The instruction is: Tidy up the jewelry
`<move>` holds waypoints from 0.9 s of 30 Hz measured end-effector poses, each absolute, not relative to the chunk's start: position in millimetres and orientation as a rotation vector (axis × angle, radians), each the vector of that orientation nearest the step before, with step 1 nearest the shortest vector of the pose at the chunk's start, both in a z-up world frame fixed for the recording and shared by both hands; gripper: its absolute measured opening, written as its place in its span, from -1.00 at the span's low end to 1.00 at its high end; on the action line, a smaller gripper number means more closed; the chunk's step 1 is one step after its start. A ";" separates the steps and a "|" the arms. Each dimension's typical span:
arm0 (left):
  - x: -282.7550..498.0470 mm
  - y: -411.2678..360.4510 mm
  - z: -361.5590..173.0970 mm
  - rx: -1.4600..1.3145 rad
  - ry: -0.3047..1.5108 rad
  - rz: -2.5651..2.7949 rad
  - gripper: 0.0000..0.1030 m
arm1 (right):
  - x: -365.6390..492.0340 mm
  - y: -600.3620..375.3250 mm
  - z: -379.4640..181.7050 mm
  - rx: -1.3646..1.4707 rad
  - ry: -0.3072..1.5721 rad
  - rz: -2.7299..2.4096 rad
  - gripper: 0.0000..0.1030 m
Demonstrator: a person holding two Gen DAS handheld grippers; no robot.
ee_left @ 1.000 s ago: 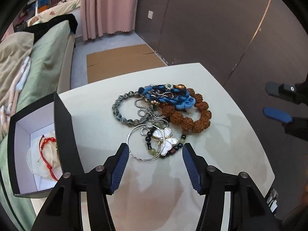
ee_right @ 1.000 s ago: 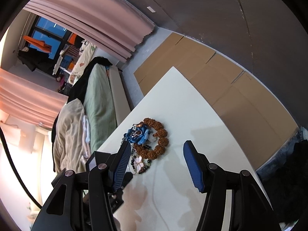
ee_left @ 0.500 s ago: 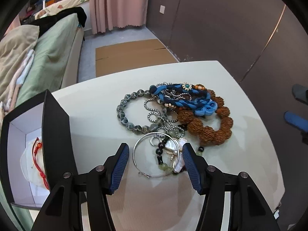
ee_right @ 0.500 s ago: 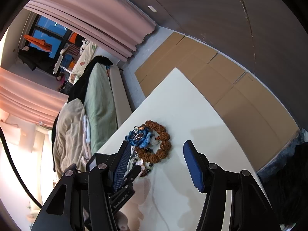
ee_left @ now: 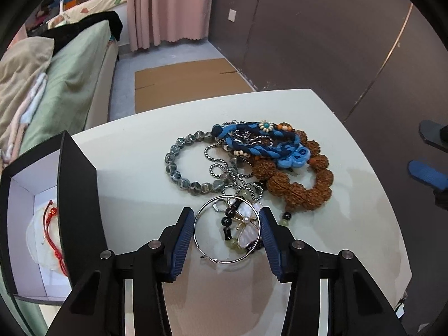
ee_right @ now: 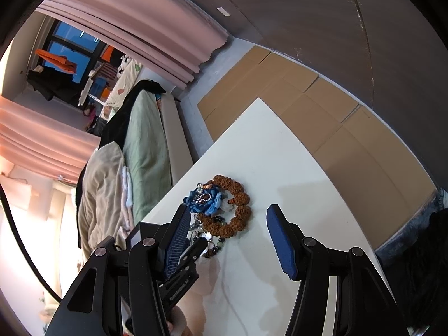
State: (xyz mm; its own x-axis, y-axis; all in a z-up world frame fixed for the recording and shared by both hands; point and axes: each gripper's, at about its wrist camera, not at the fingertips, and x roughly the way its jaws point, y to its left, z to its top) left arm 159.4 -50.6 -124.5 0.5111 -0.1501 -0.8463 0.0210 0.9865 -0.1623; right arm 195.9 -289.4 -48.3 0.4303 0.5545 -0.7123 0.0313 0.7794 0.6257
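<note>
The left gripper (ee_left: 227,235) has its fingers apart, straddling a silver hoop (ee_left: 226,229) at the near side of the jewelry pile (ee_left: 252,162) mid-bench (ee_left: 134,145), while the right gripper (ee_right: 226,238) hovers with fingers apart near the right edge.

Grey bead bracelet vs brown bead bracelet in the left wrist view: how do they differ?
The grey bead bracelet has small, smooth, glossy marbled beads; the brown bead bracelet has large, rough, knobbly ones. The grey one lies mostly clear at the pile's left; the brown one sits at the right, partly under the blue braided cord. Both are closed loops lying flat on the white table.
</note>
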 end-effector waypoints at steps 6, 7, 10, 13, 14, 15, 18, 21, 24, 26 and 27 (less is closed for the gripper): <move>147.1 -45.5 -105.6 -0.177 0.985 -0.119 -0.05 | 193.3 -283.3 -49.0 0.606 1.094 0.359 0.14; 144.3 -43.2 -101.2 -0.183 0.973 -0.119 -0.05 | 192.9 -281.7 -49.1 0.602 1.094 0.362 0.14; 140.1 -36.6 -89.9 -0.196 0.942 -0.113 -0.05 | 192.8 -275.4 -50.6 0.598 1.094 0.377 0.14; 137.9 -28.2 -83.6 -0.215 0.921 -0.101 -0.05 | 193.9 -266.9 -55.4 0.594 1.104 0.402 0.14; 137.6 -25.6 -81.8 -0.222 0.913 -0.095 -0.04 | 194.7 -263.3 -56.7 0.592 1.107 0.409 0.14; 137.2 -22.4 -79.4 -0.229 0.905 -0.090 -0.04 | 196.7 -258.6 -58.6 0.585 1.110 0.418 0.14; 135.9 -14.3 -70.6 -0.252 0.874 -0.086 -0.05 | 201.0 -244.8 -64.7 0.585 1.123 0.443 0.06; 136.1 -6.8 -65.0 -0.265 0.854 -0.082 -0.04 | 207.7 -231.8 -74.6 0.593 1.152 0.460 -0.11; 136.6 3.2 -61.7 -0.290 0.839 -0.073 -0.05 | 215.7 -219.7 -85.5 0.584 1.179 0.447 -0.19; 136.4 8.5 -59.7 -0.301 0.829 -0.070 -0.05 | 220.4 -214.8 -92.6 0.590 1.198 0.441 -0.23; 136.3 11.5 -58.4 -0.306 0.823 -0.068 -0.04 | 223.3 -212.2 -97.0 0.594 1.206 0.435 -0.24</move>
State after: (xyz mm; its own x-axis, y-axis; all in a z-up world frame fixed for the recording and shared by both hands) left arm 136.3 11.5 -58.4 0.6802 -0.1780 -0.7111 -0.0582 0.9539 -0.2945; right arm 223.3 -212.2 -97.0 0.3059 0.6065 -0.7339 -0.0011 0.7711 0.6367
